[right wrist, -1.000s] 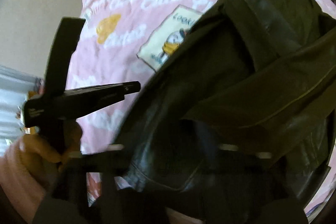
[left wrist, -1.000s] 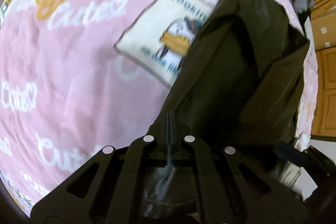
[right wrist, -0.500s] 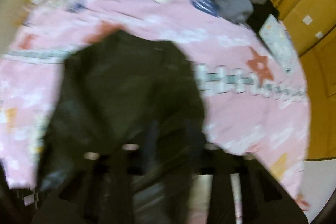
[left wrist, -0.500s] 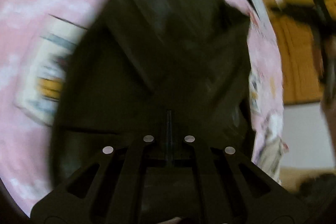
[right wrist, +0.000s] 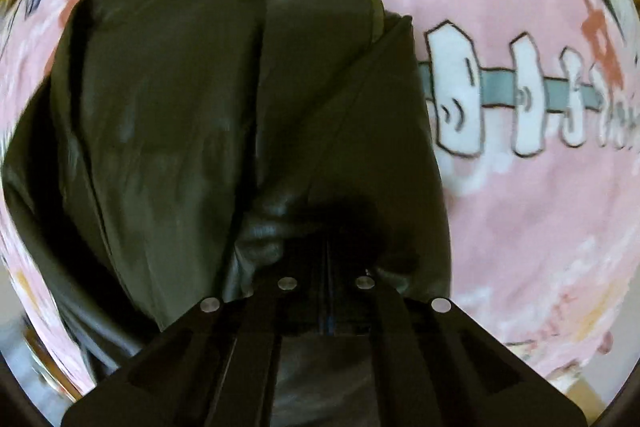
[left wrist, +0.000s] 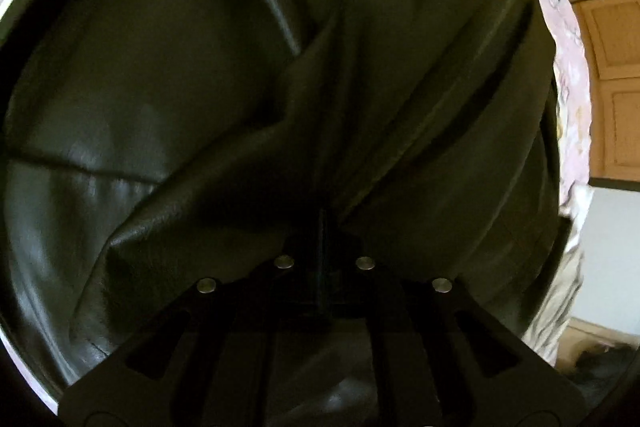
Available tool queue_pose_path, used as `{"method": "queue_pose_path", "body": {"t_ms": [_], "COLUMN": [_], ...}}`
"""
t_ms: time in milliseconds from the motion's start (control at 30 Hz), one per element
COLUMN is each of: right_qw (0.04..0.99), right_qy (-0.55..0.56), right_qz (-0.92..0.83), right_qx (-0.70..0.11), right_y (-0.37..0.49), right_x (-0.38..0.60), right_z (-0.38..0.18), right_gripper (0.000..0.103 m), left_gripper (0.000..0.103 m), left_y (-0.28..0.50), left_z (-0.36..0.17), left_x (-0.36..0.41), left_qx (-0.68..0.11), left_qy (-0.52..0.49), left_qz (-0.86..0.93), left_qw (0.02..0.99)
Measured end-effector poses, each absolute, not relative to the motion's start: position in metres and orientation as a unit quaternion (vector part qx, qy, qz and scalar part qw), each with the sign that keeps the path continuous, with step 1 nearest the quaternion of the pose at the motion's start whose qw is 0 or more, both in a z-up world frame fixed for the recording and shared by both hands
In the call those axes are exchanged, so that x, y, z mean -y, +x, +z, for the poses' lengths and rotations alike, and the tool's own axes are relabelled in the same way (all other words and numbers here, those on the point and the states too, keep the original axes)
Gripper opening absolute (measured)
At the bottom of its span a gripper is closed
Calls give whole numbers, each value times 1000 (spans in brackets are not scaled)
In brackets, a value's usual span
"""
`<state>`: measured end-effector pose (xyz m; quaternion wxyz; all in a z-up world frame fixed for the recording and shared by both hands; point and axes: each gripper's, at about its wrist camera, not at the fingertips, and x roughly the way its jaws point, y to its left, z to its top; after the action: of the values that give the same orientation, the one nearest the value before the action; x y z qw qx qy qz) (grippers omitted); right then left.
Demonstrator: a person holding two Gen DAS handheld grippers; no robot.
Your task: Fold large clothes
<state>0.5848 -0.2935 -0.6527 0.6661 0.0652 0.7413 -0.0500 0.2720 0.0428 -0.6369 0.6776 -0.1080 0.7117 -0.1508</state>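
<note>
Across the pink printed bedspread [right wrist: 520, 207], a dark leather-like jacket [right wrist: 180, 107] is being gathered, apparently for a fold, with wooden cabinet doors [left wrist: 616, 99] showing beyond the bed edge. The left gripper [left wrist: 323, 227] is being kept clamped on a pinched ridge of it, while the right gripper [right wrist: 328, 247], its jaws just closed, is pinching another fold. Next, both held edges are probably to be carried over and laid flat.

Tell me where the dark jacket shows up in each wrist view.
Left wrist: the jacket fills nearly the whole picture, pinched at the bottom centre.
Right wrist: the jacket covers the left and centre, bunched at the bottom centre.
Shared landmark: the pink blanket under it.
</note>
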Motion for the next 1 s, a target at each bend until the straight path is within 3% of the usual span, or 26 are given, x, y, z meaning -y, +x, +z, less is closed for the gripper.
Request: {"method": "queue_pose_path", "body": {"t_ms": [200,433,567,667,700,833,867,933,1000], "right_qw": [693,719,748,755,748,694,687,676,688], "right_qy": [240,322,297,274,262,191,191,221,255], "right_qz": [-89,-53,-8,24,30,4,-8,-28,-58], "right_qx": [-674,-613,-593,-595,-608,-694,-701,-703,-676], "right_y": [582,540,541,560,568,587,588,591,593], "right_x": [340,373,366,344,329,293,295,307,320], "right_z": [-658,-630,-578,-557,-556,-603,-614,-635,-640], "right_gripper": [0,1,11,25,25,20,10,1,0], "left_gripper": [4,4,4,4,4,4,4,4,4], "left_y": [269,290,294,296,295,284,281,276,270], "left_z": [-623,-608,-601,-608,-609,-612,-615,-619,-620], "left_x": [-37,-56,-72,-92,-95,-89,-91,-92,-93], "left_qx": [-694,-685,-675,-689,-690,-689,-692,-696,-692], "left_qy": [-49,-18,15,-22,-22,10,15,15,20], "left_qz": [-135,-116,-76,-69,-68,-67,-64,-58,-55], "left_qw": [706,719,734,721,720,722,719,716,719]}}
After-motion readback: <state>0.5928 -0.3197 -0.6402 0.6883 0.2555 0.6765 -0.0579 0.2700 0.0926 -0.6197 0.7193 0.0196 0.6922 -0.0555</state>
